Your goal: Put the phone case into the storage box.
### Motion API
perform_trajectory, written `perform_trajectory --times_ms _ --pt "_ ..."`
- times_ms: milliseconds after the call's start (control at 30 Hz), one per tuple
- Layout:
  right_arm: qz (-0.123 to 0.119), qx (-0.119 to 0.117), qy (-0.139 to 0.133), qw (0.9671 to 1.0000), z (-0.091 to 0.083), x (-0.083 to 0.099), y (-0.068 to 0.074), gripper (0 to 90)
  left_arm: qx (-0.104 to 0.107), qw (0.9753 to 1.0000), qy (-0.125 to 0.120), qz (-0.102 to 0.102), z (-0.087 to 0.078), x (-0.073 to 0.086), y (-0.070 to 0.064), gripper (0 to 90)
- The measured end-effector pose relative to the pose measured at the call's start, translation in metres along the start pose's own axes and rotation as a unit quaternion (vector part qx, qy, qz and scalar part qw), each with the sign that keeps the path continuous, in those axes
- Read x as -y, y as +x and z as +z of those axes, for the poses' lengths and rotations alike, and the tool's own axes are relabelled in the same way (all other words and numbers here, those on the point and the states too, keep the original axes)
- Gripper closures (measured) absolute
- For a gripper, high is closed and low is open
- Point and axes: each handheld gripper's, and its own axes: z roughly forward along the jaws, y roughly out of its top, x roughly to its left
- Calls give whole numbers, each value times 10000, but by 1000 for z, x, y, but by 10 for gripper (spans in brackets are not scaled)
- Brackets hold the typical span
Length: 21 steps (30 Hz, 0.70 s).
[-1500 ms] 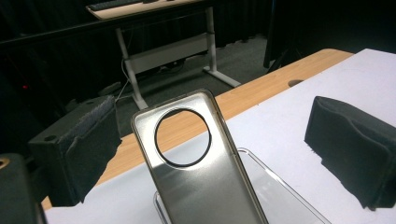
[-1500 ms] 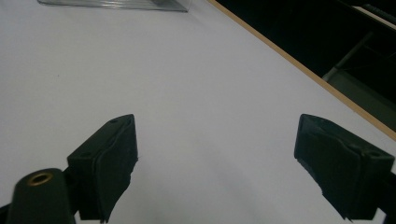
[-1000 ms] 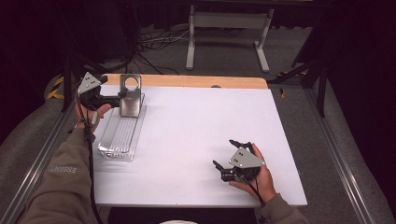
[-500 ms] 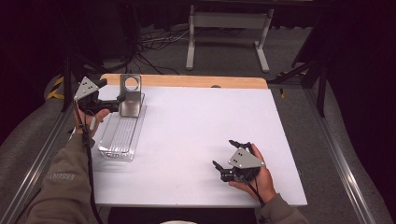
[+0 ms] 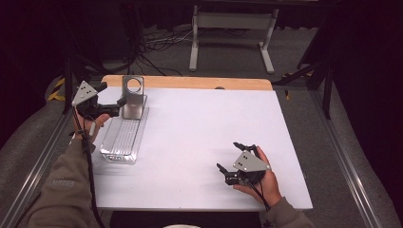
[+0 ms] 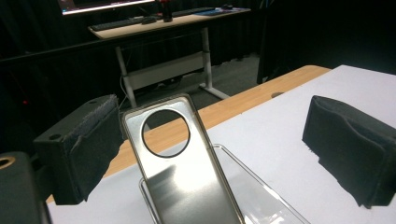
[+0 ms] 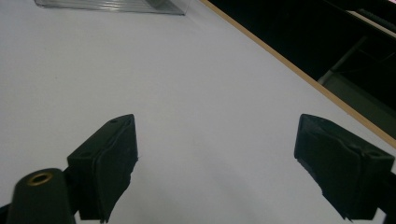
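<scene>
A clear phone case (image 5: 133, 96) with a round camera hole stands upright at the far end of a clear ribbed tray (image 5: 119, 142) on the left of the white table (image 5: 204, 128). My left gripper (image 5: 113, 95) is open, level with the case and just left of it. In the left gripper view the case (image 6: 187, 182) leans between the two pads, close to the left pad (image 6: 88, 144); I cannot tell whether they touch. My right gripper (image 5: 236, 157) is held low over the table's near right, open. Its jaws (image 7: 217, 135) have nothing between them.
A wooden strip (image 5: 190, 81) runs along the table's far edge. Metal rails (image 5: 332, 142) flank the table. Beyond the table are a white desk frame (image 5: 228, 28) and floor cables. The tray's end (image 7: 116, 5) shows far off in the right gripper view.
My left gripper has drifted slightly to the left beside the case. The right gripper has stayed in place.
</scene>
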Motion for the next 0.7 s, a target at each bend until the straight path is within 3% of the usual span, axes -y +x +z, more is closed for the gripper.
perform_trajectory --times_ms 533,700 --pt "17 -7 -39 10000 -1 -1 0 143 181 9995 -231 99 -15 -2 -17 54" --pt "29 -18 -33 10000 -1 -1 0 142 259 9991 -250 216 -19 -4 -27 53"
